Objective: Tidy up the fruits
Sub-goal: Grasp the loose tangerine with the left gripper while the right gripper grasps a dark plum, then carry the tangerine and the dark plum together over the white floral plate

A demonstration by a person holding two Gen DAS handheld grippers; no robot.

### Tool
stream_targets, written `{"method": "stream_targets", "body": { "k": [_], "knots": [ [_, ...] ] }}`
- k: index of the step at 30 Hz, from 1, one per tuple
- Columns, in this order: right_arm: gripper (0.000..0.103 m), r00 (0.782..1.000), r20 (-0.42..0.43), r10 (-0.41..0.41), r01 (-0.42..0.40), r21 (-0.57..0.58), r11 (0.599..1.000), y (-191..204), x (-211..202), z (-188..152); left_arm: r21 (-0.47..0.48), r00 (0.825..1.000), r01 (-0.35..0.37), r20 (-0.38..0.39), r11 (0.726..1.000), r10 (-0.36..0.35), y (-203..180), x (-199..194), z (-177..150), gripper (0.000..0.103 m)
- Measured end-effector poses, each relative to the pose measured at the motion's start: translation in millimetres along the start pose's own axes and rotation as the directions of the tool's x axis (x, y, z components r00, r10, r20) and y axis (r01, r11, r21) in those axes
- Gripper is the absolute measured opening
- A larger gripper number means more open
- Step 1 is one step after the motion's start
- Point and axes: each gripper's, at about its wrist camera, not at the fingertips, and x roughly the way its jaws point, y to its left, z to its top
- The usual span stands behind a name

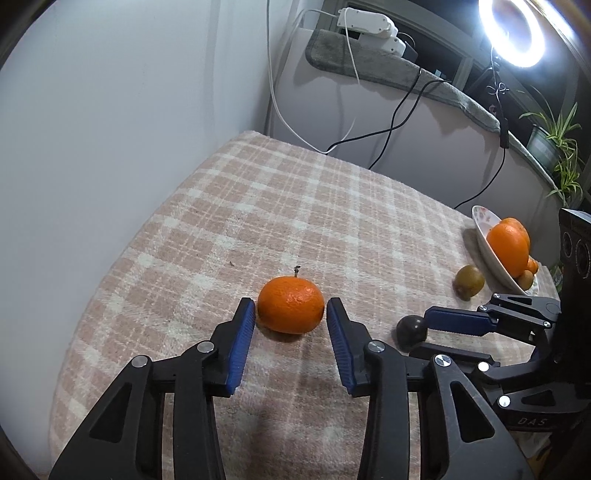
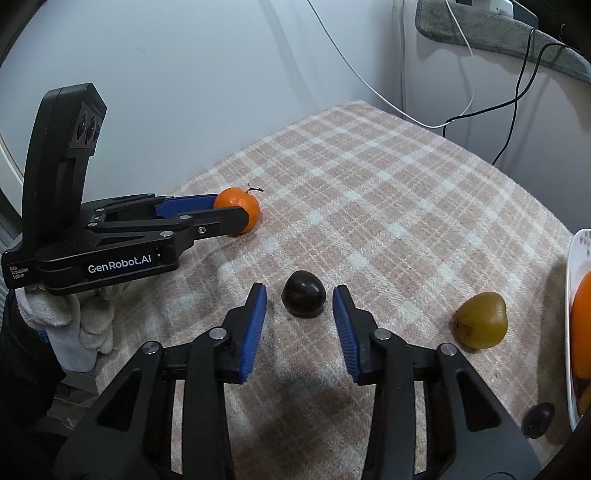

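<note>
A tangerine (image 1: pixel 291 309) with a short stem lies on the checked cloth (image 1: pixel 258 206). My left gripper (image 1: pixel 290 308) is open with its blue pads either side of the tangerine, close to it; from the right wrist view the tangerine (image 2: pixel 238 207) sits at that gripper's (image 2: pixel 231 210) tips. A dark plum (image 2: pixel 304 298) lies between the open pads of my right gripper (image 2: pixel 300 300), apart from both; it also shows in the left wrist view (image 1: pixel 410 328). A white bowl (image 1: pixel 487 251) at the right holds a large orange (image 1: pixel 508 245) and smaller fruits.
A green-brown fruit (image 2: pixel 480 319) lies on the cloth beside the bowl (image 2: pixel 576 266). Another dark plum (image 2: pixel 537 420) lies near the front right edge. Cables (image 1: pixel 399 110) hang at the back wall. A ring light (image 1: pixel 517 33) and a plant (image 1: pixel 557 147) stand at the right.
</note>
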Motion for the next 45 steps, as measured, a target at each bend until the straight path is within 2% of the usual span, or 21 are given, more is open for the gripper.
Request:
{"method": "stream_targets", "body": {
  "k": [5,8,18,35,45],
  "knots": [
    [0.038,1.0,-0.011,-0.002,0.002,-0.003,1.0,-1,4,0,0.002,1.0,0.0,0.001,1.0,0.0,0,2,1,0.036],
    [0.028,1.0,-0.019,-0.002,0.002,-0.004,1.0,-2,7,0,-0.003,1.0,0.001,0.005,1.0,-0.001,0,2,1,0.036],
    [0.027,1.0,-0.001,-0.015,0.015,0.003,1.0,-2,2,0,0.017,1.0,0.002,0.029,1.0,-0.003,-9,-5,1,0.035],
    [0.027,0.994,0.099,-0.04,0.038,0.024,0.999,-2,-62,-11,0.128,0.992,0.046,0.11,0.991,-0.06,-58,-41,3,0.035],
    [0.027,0.983,0.152,-0.105,0.095,0.071,0.993,-24,-105,-29,0.187,0.985,0.101,0.123,0.977,-0.125,-94,-51,5,0.035]
  ]
}}
